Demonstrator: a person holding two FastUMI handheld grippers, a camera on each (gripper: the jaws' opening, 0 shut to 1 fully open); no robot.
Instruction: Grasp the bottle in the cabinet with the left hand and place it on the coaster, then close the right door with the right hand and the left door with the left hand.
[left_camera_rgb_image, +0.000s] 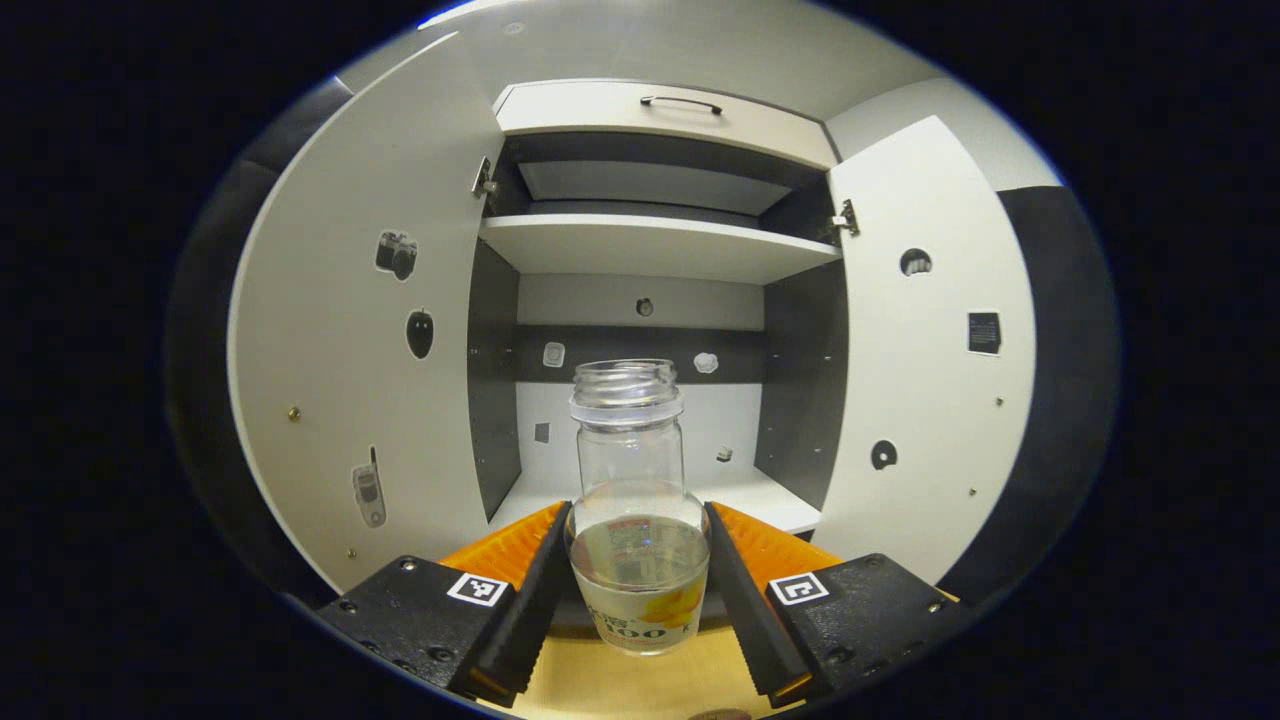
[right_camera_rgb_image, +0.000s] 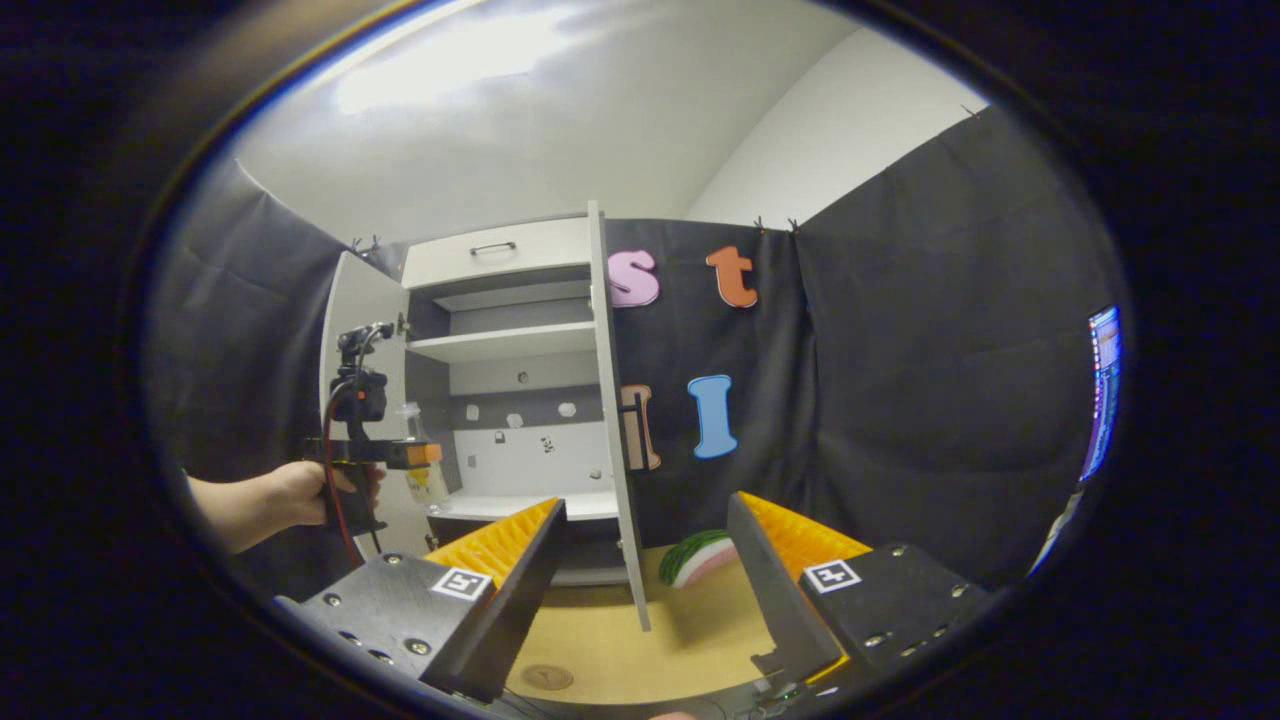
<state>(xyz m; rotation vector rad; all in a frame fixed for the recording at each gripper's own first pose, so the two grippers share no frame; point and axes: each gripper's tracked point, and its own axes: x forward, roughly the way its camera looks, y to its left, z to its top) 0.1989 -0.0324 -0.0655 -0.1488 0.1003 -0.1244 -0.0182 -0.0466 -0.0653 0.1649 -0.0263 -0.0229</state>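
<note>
One bottle (left_camera_rgb_image: 640, 510), clear, uncapped, part-filled with pale liquid, label low on the body, stood upright between the two fingers of the left gripper (left_camera_rgb_image: 640, 590), both fingers pressed against its lower sides. It was held above the tan table (left_camera_rgb_image: 620, 685), in front of the open cabinet (left_camera_rgb_image: 650, 250). Seen from the right gripper view, the same bottle (right_camera_rgb_image: 425, 470) sat in the left gripper (right_camera_rgb_image: 415, 455) just outside the cabinet's lower compartment, a hand (right_camera_rgb_image: 300, 495) on the grip.

One cabinet, white with dark inner walls: one shelf (left_camera_rgb_image: 655, 245) across the middle, one drawer with a dark handle (left_camera_rgb_image: 680, 102) on top, small stickers on the back panel. Left door (left_camera_rgb_image: 360, 340) swung wide, bearing stickers. Right door (left_camera_rgb_image: 930, 350) likewise wide open; in the right gripper view it (right_camera_rgb_image: 615, 420) stood edge-on.

One right gripper (right_camera_rgb_image: 645, 590), fingers spread wide with nothing between them, hanging over the table well apart from the cabinet.

One round coaster (right_camera_rgb_image: 547, 677) flat on the table near the right gripper's left finger. One watermelon-slice toy (right_camera_rgb_image: 700, 555) lay on the table beyond the right door. One lit screen (right_camera_rgb_image: 1100, 390) at the far right edge.
</note>
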